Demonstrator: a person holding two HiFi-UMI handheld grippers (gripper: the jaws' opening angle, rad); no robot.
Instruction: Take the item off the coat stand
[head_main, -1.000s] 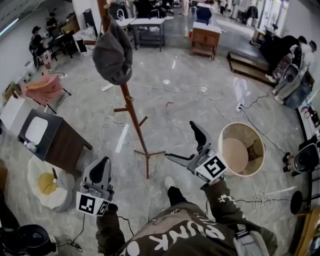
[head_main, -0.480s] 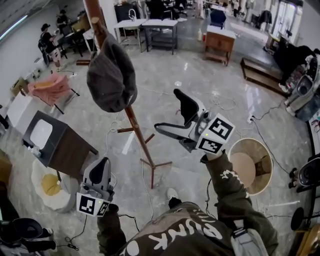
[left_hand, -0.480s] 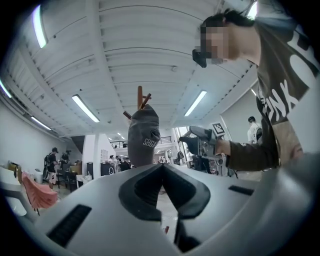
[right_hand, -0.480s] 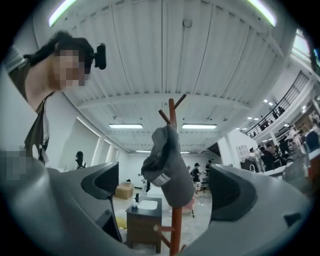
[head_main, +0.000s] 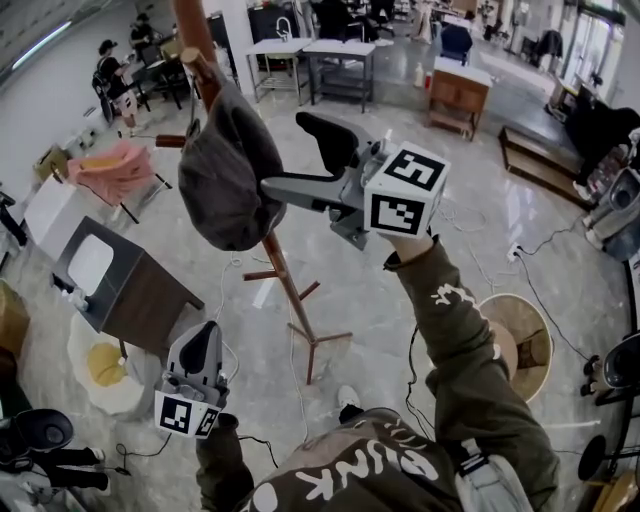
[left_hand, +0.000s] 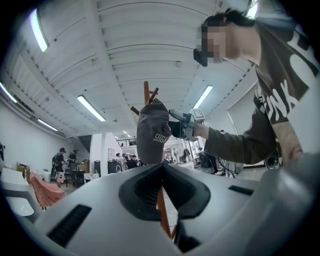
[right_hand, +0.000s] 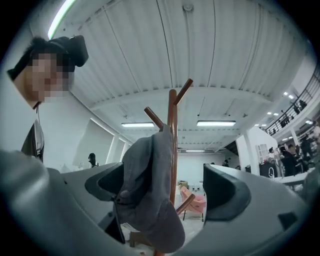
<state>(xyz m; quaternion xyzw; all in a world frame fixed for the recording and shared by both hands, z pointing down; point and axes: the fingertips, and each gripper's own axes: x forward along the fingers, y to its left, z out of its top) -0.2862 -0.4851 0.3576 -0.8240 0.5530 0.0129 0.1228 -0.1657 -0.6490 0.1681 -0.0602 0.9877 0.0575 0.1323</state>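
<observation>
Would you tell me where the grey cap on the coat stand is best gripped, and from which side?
Grip the cap by its hanging crown, from the side away from the pole. It hangs loose from an upward-slanting peg, so lift it upward. The right gripper, jaws just closing a little, brackets it without pinching.

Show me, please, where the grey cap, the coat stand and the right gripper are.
grey cap (head_main: 228, 185): head view, crown.
coat stand (head_main: 284, 295): head view, lower pole.
right gripper (head_main: 287, 153): head view, between its fingertips.

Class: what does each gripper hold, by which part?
Nothing. The jaws of the right gripper have just been closing but stand open around the cap; the left gripper is shut.
</observation>
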